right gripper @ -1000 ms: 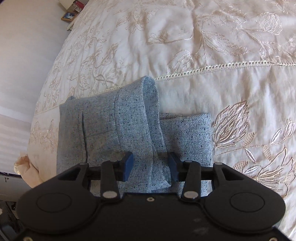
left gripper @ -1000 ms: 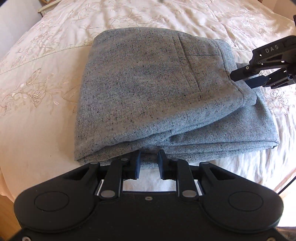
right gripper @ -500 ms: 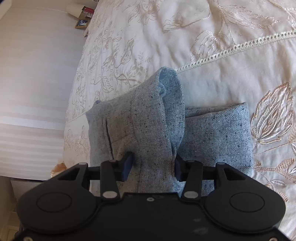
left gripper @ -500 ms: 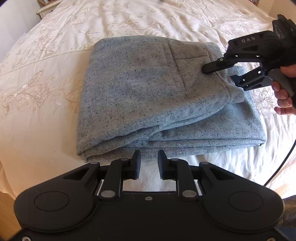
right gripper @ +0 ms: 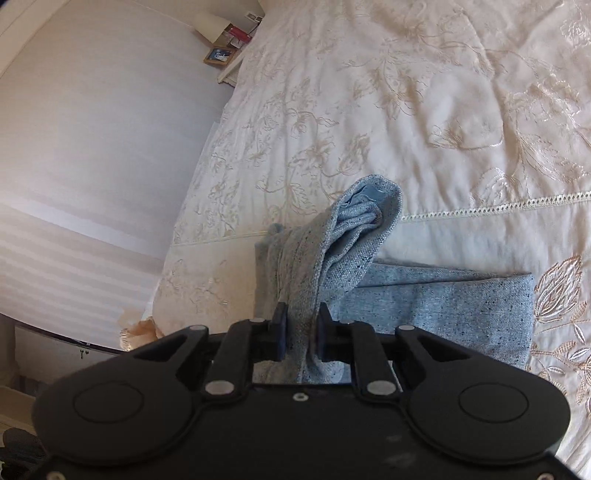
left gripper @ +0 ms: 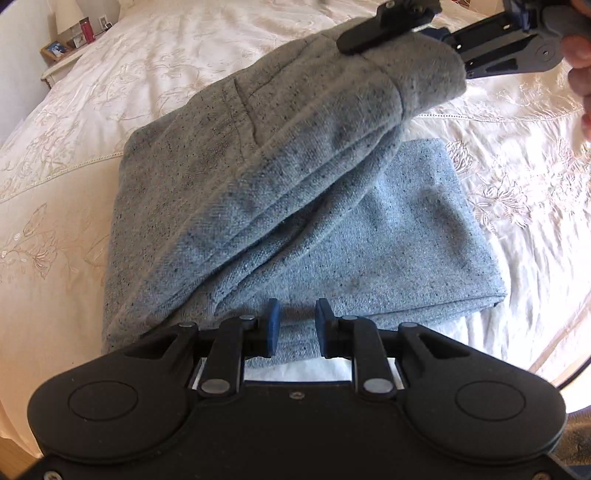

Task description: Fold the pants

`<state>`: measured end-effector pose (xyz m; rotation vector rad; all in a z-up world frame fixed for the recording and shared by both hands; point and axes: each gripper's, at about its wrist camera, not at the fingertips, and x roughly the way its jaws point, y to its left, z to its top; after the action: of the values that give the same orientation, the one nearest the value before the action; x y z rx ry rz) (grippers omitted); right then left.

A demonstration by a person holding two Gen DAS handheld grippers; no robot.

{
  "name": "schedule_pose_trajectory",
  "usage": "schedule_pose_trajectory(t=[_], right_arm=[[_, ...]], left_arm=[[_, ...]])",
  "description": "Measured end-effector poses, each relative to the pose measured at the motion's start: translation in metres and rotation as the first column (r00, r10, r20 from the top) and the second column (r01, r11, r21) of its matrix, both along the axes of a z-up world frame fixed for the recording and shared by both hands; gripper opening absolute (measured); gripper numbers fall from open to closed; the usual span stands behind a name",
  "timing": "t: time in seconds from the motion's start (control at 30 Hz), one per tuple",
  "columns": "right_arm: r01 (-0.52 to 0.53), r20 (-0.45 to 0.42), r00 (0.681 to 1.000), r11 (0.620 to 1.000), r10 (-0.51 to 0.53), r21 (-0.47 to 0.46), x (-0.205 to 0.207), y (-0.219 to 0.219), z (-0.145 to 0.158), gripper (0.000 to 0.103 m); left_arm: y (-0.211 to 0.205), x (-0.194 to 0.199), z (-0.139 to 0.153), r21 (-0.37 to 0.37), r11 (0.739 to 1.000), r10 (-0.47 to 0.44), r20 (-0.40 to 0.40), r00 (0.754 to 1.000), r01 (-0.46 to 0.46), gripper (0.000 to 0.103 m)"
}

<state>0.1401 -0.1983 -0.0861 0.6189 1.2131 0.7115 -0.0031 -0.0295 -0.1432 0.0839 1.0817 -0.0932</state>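
Note:
The grey-blue speckled pants lie folded on the cream embroidered bedspread. My right gripper is shut on the waistband end of the pants' top layer and holds it lifted off the lower layers; it also shows at the top right of the left wrist view. My left gripper is open by a narrow gap and empty, hovering just over the near edge of the pants. The lower folded layer stays flat on the bed.
A bedside table with a picture frame, a lamp and small items stands at the far left corner, also in the right wrist view. A pale wall runs along the bed's left side. The bed's near edge is at the lower right.
My right gripper has closed on the waistband end and raised it well above the folded stack. My left gripper has moved forward over the near edge of the pants.

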Motion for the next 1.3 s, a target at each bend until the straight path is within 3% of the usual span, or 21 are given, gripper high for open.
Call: schedule_pose_trajectory(t=[0.07, 0.13, 0.3, 0.37, 0.43, 0.47, 0.57, 0.67, 0.8, 0.97, 1.07, 1.17, 1.23, 1.3], right_arm=[[0.024, -0.002, 1.000, 0.999, -0.024, 0.031, -0.004, -0.003, 0.011, 0.015], [0.050, 0.005, 0.999, 0.998, -0.050, 0.035, -0.011, -0.011, 0.019, 0.005], [0.102, -0.011, 0.995, 0.991, -0.103, -0.089, -0.027, -0.032, 0.007, 0.005], [0.107, 0.035, 0.994, 0.978, -0.102, -0.182, -0.033, -0.035, -0.005, 0.014], [0.116, 0.050, 0.993, 0.965, -0.107, -0.234, -0.034, -0.037, -0.021, 0.036], [0.112, 0.046, 0.994, 0.965, -0.104, -0.238, -0.032, -0.037, -0.028, 0.039], [0.106, 0.043, 0.994, 0.956, -0.098, -0.273, -0.023, -0.036, -0.053, 0.042], [0.054, 0.032, 0.998, 0.968, -0.048, -0.245, -0.013, -0.027, -0.076, 0.044], [0.017, 0.003, 1.000, 0.957, -0.017, -0.290, -0.009, -0.023, -0.095, 0.046], [0.027, -0.030, 0.999, 0.977, -0.034, -0.211, -0.014, -0.031, -0.108, 0.050], [0.020, -0.057, 0.998, 0.988, -0.029, -0.154, -0.011, -0.019, -0.121, 0.055], [0.021, -0.157, 0.987, 0.997, -0.033, -0.078, -0.006, -0.008, -0.127, 0.050], [-0.017, -0.084, 0.996, 0.994, 0.009, -0.106, -0.010, 0.006, -0.108, 0.017], [-0.061, 0.001, 0.998, 0.989, 0.062, -0.132, -0.020, 0.020, -0.073, 0.017]], left_arm=[[0.001, 0.008, -0.006, 0.021, 1.000, 0.021, 0.013, 1.000, -0.021, 0.044], [0.007, 0.011, -0.012, 0.044, 0.998, 0.051, 0.002, 0.999, -0.051, 0.045], [0.029, 0.002, -0.017, -0.010, 0.998, 0.058, -0.027, 0.998, -0.058, 0.044], [0.026, -0.001, -0.017, 0.005, 1.000, 0.006, -0.041, 0.999, -0.006, 0.044], [0.024, -0.005, -0.020, 0.030, 1.000, -0.004, -0.060, 0.998, 0.006, 0.045], [0.026, -0.007, -0.022, 0.044, 0.999, 0.008, -0.067, 0.998, -0.005, 0.045], [0.035, -0.012, -0.024, 0.052, 0.997, 0.060, -0.089, 0.994, -0.055, 0.045], [0.050, -0.017, -0.014, 0.030, 0.994, 0.103, -0.097, 0.990, -0.100, 0.044], [0.069, -0.030, 0.007, 0.012, 0.990, 0.138, -0.089, 0.986, -0.138, 0.044], [0.101, -0.037, 0.032, -0.007, 0.970, 0.242, -0.056, 0.969, -0.243, 0.044], [0.116, -0.021, 0.033, -0.024, 0.952, 0.303, -0.060, 0.951, -0.305, 0.044], [0.129, -0.007, 0.034, -0.047, 0.930, 0.362, -0.067, 0.930, -0.366, 0.044], [0.139, 0.001, 0.035, -0.065, 0.911, 0.402, -0.071, 0.913, -0.406, 0.044], [0.147, 0.009, 0.037, -0.076, 0.898, 0.429, -0.074, 0.900, -0.434, 0.044]])
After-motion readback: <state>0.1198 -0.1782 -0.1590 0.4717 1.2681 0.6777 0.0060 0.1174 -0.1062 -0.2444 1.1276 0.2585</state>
